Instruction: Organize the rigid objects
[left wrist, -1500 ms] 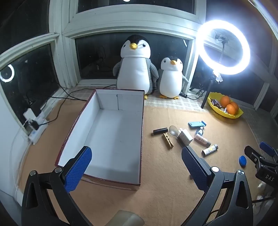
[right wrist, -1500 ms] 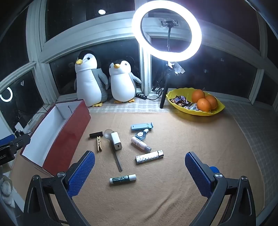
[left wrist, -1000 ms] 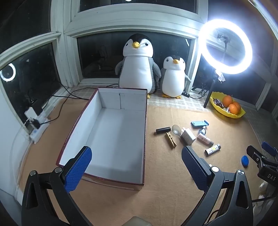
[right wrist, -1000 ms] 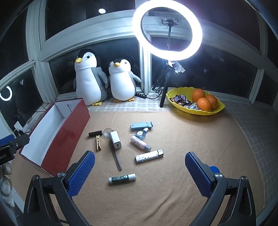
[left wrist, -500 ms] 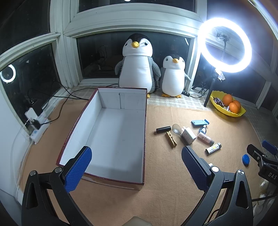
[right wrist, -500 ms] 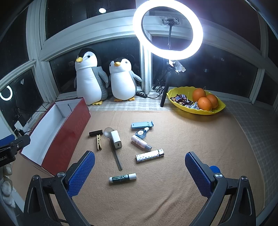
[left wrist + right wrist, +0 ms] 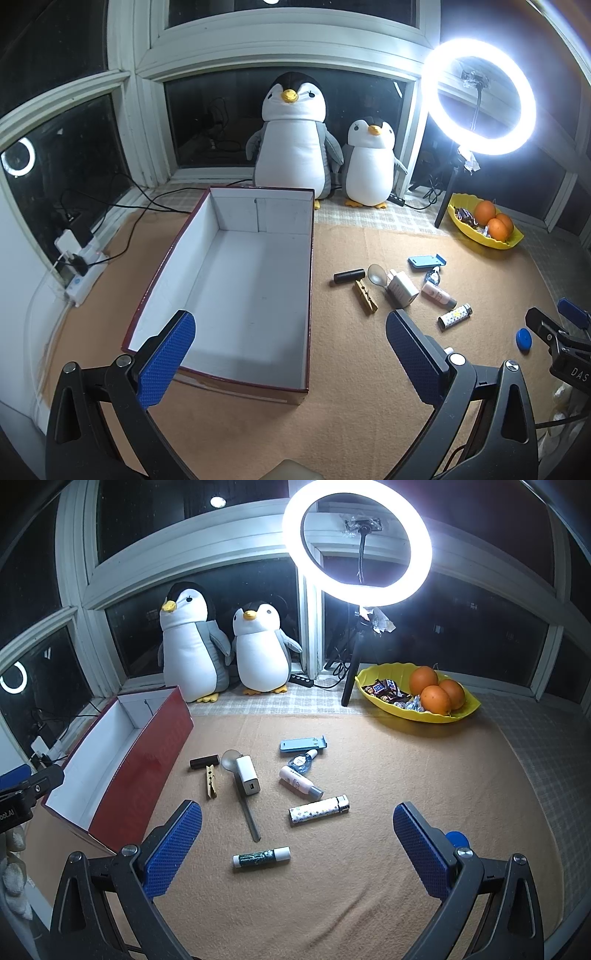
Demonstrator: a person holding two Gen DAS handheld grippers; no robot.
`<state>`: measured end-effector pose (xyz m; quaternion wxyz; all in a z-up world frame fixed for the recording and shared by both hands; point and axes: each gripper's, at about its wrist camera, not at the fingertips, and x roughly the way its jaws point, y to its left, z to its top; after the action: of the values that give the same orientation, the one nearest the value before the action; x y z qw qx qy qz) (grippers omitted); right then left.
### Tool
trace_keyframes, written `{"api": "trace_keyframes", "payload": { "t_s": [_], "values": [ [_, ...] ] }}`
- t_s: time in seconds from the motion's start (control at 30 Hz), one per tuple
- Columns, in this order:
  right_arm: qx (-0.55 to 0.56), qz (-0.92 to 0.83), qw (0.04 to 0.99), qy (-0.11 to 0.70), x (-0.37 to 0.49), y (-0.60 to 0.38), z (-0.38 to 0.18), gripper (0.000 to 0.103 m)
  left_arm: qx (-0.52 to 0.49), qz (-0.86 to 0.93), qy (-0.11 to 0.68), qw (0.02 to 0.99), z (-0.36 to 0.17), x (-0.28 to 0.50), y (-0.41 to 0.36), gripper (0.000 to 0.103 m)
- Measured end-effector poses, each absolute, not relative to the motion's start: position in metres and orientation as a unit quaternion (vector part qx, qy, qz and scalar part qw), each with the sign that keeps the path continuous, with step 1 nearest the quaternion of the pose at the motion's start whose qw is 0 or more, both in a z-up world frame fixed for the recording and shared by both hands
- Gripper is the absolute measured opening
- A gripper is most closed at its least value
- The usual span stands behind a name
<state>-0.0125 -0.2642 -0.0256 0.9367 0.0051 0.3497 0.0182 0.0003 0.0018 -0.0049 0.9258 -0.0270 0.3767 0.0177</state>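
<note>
Box (image 7: 236, 295) sits empty w/ small items (image 7: 247, 775) beside; both tools (image 7: 291, 354) (image 7: 297, 838) spread wide, holding nothing.

Open red cardboard box (image 7: 236, 291) sitting left of the scattered small items, white charger cube (image 7: 248, 774) lying on the long-handled metal spoon (image 7: 242, 794), two plush penguins (image 7: 295, 144) standing behind the box, yellow fruit bowl (image 7: 461, 710) sitting far right.

glossy red cardboard box (image 7: 140, 764) with matt white lining, wooden clothespin (image 7: 211, 781), fuzzy tan cloth mat (image 7: 369, 867), plush penguins (image 7: 190, 653)
</note>
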Motion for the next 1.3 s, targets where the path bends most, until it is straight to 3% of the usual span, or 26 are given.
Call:
{"api": "trace_keyframes", "payload": {
  "t_s": [1.3],
  "values": [
    [-0.003, 0.013, 0.93, 0.368, -0.013, -0.265, -0.038, 0.102, -0.027, 0.031, 0.386, 0.922, -0.015, 0.006, 0.018, 0.102]
  ]
}}
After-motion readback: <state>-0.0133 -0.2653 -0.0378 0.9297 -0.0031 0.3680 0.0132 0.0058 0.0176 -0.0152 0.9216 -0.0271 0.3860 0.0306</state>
